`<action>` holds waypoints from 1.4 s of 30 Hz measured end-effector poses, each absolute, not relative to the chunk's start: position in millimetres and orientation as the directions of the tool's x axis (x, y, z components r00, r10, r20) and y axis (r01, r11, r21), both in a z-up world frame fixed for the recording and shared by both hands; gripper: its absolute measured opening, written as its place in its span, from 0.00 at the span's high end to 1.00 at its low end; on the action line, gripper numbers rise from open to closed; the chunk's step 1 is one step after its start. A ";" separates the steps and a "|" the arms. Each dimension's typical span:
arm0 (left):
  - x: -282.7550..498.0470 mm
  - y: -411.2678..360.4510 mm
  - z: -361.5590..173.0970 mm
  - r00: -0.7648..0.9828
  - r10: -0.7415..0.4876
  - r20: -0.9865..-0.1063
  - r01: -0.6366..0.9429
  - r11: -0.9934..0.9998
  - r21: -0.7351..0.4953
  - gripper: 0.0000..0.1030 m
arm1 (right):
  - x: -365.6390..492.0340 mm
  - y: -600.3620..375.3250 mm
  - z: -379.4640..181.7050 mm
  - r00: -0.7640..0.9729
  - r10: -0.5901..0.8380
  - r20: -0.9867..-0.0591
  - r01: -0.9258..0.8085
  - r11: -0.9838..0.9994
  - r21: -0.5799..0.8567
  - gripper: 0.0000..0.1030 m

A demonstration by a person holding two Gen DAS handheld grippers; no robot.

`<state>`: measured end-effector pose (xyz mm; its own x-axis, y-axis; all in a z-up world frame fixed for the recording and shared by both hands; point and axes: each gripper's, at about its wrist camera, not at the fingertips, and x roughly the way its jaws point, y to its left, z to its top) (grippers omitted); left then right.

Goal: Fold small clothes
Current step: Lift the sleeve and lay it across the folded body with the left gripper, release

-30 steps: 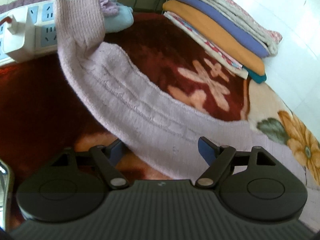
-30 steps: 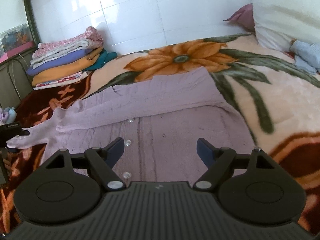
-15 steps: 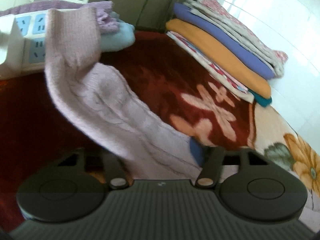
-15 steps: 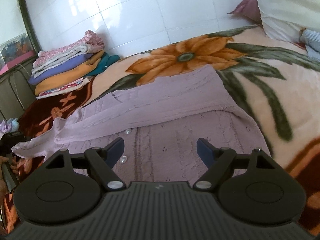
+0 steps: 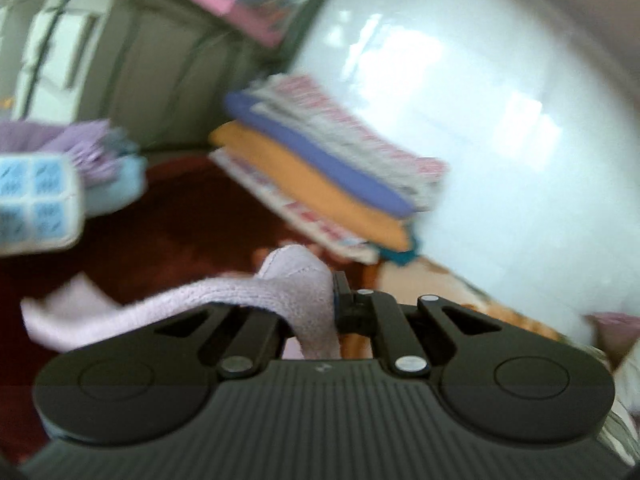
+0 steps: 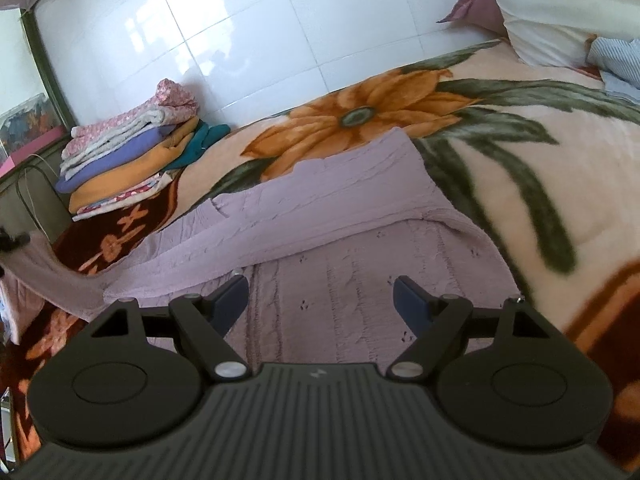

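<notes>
A pale lilac knitted cardigan (image 6: 348, 272) lies spread on the flowered blanket, one sleeve folded across its body. Its other sleeve (image 5: 296, 292) is pinched in my left gripper (image 5: 334, 300), which is shut on it and lifted off the bed; the cuff end (image 5: 60, 316) hangs loose to the left. In the right wrist view that raised sleeve (image 6: 36, 280) shows at the far left edge. My right gripper (image 6: 320, 300) hovers open over the cardigan's body with nothing between its fingers.
A stack of folded clothes (image 6: 128, 160) (image 5: 324, 176) sits by the white tiled wall. A white power strip (image 5: 32, 196) and small lilac and blue garments (image 5: 104, 164) lie at the left. A pillow (image 6: 560, 8) is at the far right.
My left gripper closed on the lilac sleeve and lifted it up off the bed, tilting toward the wall. The right gripper shifted slightly over the cardigan and stayed open.
</notes>
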<state>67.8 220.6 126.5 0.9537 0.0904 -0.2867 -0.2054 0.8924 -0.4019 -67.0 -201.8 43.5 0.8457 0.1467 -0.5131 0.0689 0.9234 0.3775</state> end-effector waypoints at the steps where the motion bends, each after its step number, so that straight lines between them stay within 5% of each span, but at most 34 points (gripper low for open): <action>1: 68.1 211.3 132.2 0.959 0.070 -0.274 -0.180 0.898 -0.401 0.93 | -67.0 -201.8 43.5 0.846 0.147 -0.513 0.069 0.923 0.378 0.18; 11: 90.0 104.8 131.3 0.948 -0.124 -0.292 0.006 0.928 -0.372 0.93 | -75.8 -216.8 43.3 0.865 0.145 -0.481 0.067 0.915 0.398 0.18; 24: 113.4 15.4 37.1 0.807 -0.231 -0.544 0.080 0.955 -0.287 0.91 | -78.1 -238.9 29.7 0.862 0.155 -0.483 0.083 0.896 0.437 0.18; 29: 109.1 16.3 29.2 0.754 -0.276 -0.597 0.112 0.948 -0.296 0.69 | -75.3 -238.8 26.0 0.858 0.165 -0.486 0.083 0.890 0.449 0.18; 31: 100.8 19.8 37.2 0.738 -0.293 -0.607 0.119 0.943 -0.310 0.45 | -74.9 -237.5 27.6 0.861 0.175 -0.477 0.072 0.888 0.454 0.18; 32: 96.6 22.5 40.8 0.734 -0.298 -0.611 0.117 0.941 -0.318 0.41 | -75.0 -236.3 28.9 0.862 0.180 -0.474 0.065 0.888 0.455 0.18; 42: 44.0 76.0 69.5 0.703 -0.220 -0.676 0.034 0.960 -0.277 0.39 | -65.3 -182.5 60.4 0.839 0.320 -0.441 -0.125 0.901 0.416 0.18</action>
<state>44.0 76.0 69.5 0.7027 -0.2205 -0.6764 0.0343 0.9602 -0.2774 -65.3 -182.5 60.4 0.8386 0.3200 -0.4408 -0.1249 0.9006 0.4162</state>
